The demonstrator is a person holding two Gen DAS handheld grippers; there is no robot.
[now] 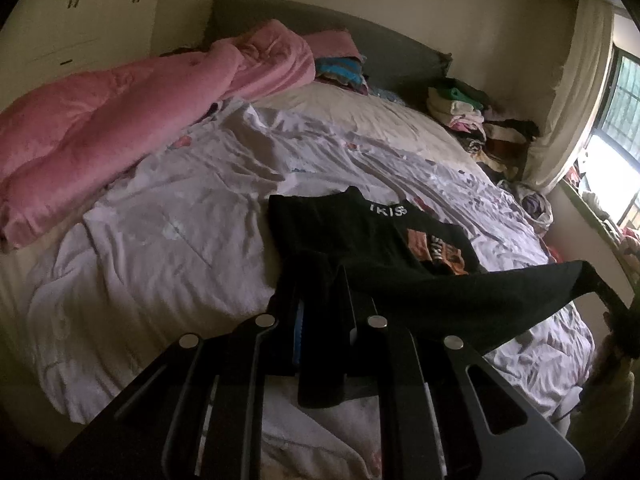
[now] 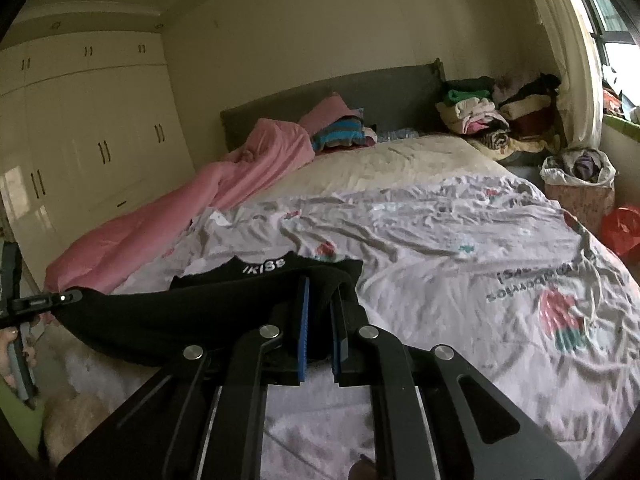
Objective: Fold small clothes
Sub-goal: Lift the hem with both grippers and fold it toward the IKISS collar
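A small black garment (image 1: 352, 240) with white "IKISS" lettering and an orange print lies on the wrinkled white bedsheet (image 1: 160, 240). My left gripper (image 1: 320, 292) is shut on its near edge. My right gripper (image 2: 320, 300) is shut on the other end of that edge, black cloth bunched between its blue pads (image 2: 304, 320). The near hem (image 2: 160, 316) is lifted and stretched between the two grippers. The right gripper also shows in the left wrist view (image 1: 612, 296), and the left gripper shows in the right wrist view (image 2: 60, 298).
A pink duvet (image 1: 120, 120) is bunched along the bed's left side. Piles of folded clothes (image 2: 488, 116) sit at the bed's far right corner by the grey headboard (image 2: 360, 92). A laundry basket (image 2: 580, 184) and a red bag (image 2: 620, 232) stand right of the bed. White wardrobes (image 2: 80, 140) line the left wall.
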